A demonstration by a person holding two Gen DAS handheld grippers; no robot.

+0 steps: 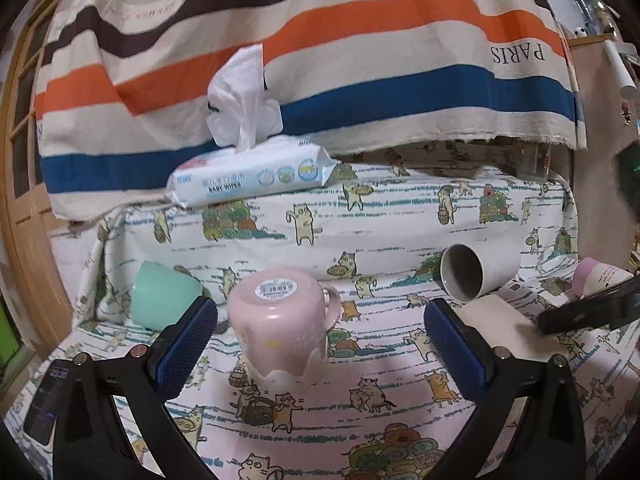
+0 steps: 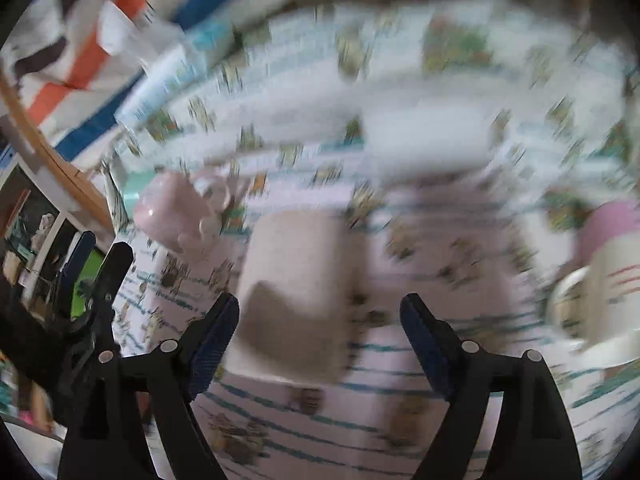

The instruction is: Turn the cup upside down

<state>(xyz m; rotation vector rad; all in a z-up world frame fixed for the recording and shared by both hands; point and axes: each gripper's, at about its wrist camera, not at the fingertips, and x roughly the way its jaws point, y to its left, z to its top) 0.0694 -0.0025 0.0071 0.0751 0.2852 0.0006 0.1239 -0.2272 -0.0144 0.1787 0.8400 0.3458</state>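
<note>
My left claw (image 1: pixel 320 332) gapes wide, holding nothing; the pink cup (image 1: pixel 282 320) already stands upside down on the tabletop (image 1: pixel 400 412) between its fingers. My right claw (image 2: pixel 320 332) hangs open above a blurred cup (image 2: pixel 296 292), possibly next

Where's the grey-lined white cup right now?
In the left wrist view, the grey-lined white cup lies on its side, right of the upside-down pink mug.
</note>
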